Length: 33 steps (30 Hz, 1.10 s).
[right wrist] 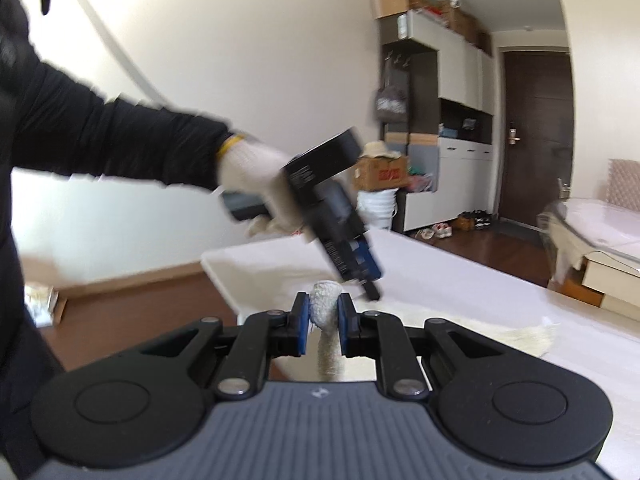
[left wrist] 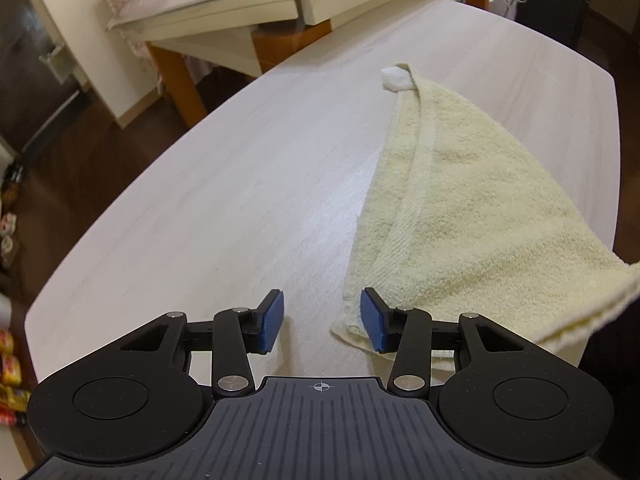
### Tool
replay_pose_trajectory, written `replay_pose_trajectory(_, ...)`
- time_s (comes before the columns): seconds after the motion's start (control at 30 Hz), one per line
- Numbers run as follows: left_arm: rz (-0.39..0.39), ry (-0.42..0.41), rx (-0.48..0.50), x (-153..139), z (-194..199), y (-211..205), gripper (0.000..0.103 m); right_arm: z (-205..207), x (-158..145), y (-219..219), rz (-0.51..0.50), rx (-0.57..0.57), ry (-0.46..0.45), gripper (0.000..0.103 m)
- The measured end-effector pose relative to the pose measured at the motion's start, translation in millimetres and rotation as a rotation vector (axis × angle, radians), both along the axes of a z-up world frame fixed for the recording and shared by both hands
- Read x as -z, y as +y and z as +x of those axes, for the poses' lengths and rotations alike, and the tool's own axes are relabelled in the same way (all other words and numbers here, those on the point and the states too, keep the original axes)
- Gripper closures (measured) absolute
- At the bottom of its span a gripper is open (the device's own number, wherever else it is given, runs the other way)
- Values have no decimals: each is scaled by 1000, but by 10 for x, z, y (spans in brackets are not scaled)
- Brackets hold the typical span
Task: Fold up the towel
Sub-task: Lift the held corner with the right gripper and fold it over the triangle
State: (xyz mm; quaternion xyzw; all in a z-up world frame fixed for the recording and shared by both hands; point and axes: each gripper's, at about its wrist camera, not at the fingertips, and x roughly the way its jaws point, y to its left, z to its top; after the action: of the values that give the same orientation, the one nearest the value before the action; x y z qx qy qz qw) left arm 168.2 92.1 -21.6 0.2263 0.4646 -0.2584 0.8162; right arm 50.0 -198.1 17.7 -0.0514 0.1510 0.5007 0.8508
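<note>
My left gripper (left wrist: 322, 322) is matte black plastic: two round discs flank a ribbed dark-grey centre plate stamped with a small white crosshair mark, and silver pivot screws pin the linkage bars. Its fingertips carry flat blue rubber pads (left wrist: 374, 320). My right gripper (right wrist: 323, 322) has the same build, with blue pads, silver screws and ribbed grey plate. My left hand (right wrist: 256, 178) wears a white knit glove with a yellow cuff band, below a black long sleeve (right wrist: 108, 140).
</note>
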Motion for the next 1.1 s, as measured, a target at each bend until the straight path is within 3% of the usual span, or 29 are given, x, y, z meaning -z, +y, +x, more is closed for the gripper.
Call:
replay_pose_trajectory(0.43, -10, 13, -60, -12, -14, 24, 53, 750, -41, -269, 75, 69, 56, 87)
replay_pose_trajectory(0.87, -138, 20, -190, 28, -53, 257, 49, 1972, 223, -424, 51, 124, 376, 87)
replay_pose_trajectory(1.1, -171, 13, -222, 41, -89, 314, 47, 2285, 410, -380, -23, 160, 448, 86)
